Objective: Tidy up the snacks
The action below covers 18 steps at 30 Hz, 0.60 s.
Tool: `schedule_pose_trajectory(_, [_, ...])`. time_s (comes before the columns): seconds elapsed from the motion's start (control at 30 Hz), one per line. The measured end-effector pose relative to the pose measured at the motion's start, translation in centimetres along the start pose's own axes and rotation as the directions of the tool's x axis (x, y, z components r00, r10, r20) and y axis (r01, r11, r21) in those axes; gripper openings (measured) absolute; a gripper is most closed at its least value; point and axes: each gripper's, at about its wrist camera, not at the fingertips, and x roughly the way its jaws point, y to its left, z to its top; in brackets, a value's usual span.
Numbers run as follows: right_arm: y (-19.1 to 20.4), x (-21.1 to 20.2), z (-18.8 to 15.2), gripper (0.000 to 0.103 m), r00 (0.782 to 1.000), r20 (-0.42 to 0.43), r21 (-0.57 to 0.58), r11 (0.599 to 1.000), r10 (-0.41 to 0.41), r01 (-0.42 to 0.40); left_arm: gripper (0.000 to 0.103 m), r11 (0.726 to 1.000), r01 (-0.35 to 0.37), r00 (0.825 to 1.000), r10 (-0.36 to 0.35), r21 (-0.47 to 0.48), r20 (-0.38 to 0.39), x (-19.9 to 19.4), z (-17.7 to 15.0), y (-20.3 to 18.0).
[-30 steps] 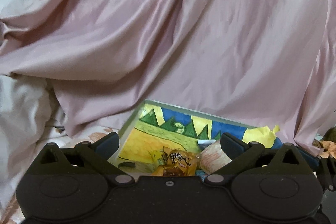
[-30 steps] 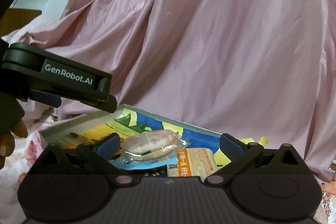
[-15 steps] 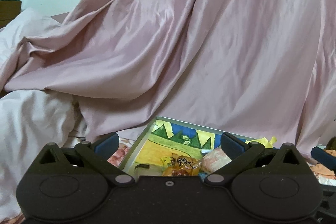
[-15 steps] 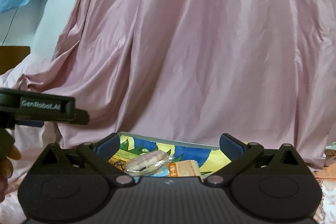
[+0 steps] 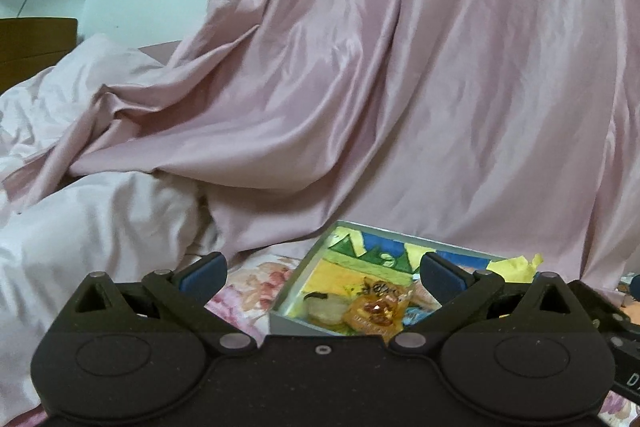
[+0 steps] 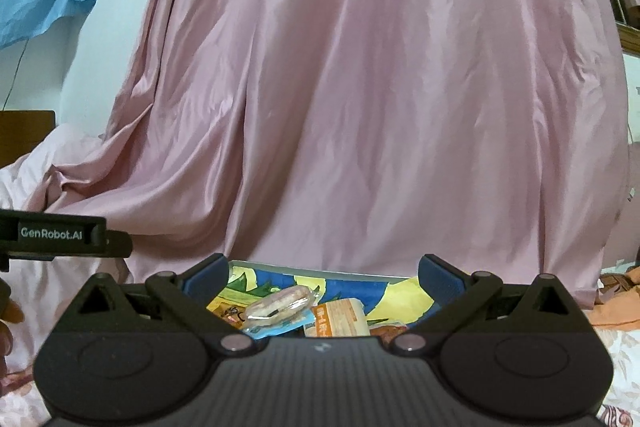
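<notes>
Left gripper point(image 5: 322, 277), jaws spread wide and empty, held above the floral bedding point(image 5: 256, 285). Right gripper point(image 6: 322, 277), likewise spread and empty. A shallow box point(image 5: 286, 321) with a painted blue, yellow and green lining lies at 6 o'clock in both views, at the foot of a draped pink sheet point(image 5: 400, 87). Inside it: an amber-wrapped snack point(image 5: 374, 311); a clear-wrapped pink sausage point(image 6: 280, 303); touching it at 3 o'clock, an orange-labelled packet point(image 6: 340, 319).

Dim, soft indoor light; fisheye-warped edges
</notes>
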Motion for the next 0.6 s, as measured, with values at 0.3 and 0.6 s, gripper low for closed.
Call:
schedule_pose_trajectory(0.3, [0.6,-2.4,-0.8,0.103,1.000,-0.008,0.001,1.000,0.012,-0.012,0.102,0.999,-0.033,0.999,0.033,-0.001,0.007,-2.8,-1.3,1.2])
schedule_pose_trajectory(0.6, [1.4,-4.6,-1.4,0.103,1.000,0.005,-0.012,1.000,0.020,-0.020,0.102,0.999,-0.053,0.998,0.053,-0.004,0.016,-4.5,-2.3,2.0])
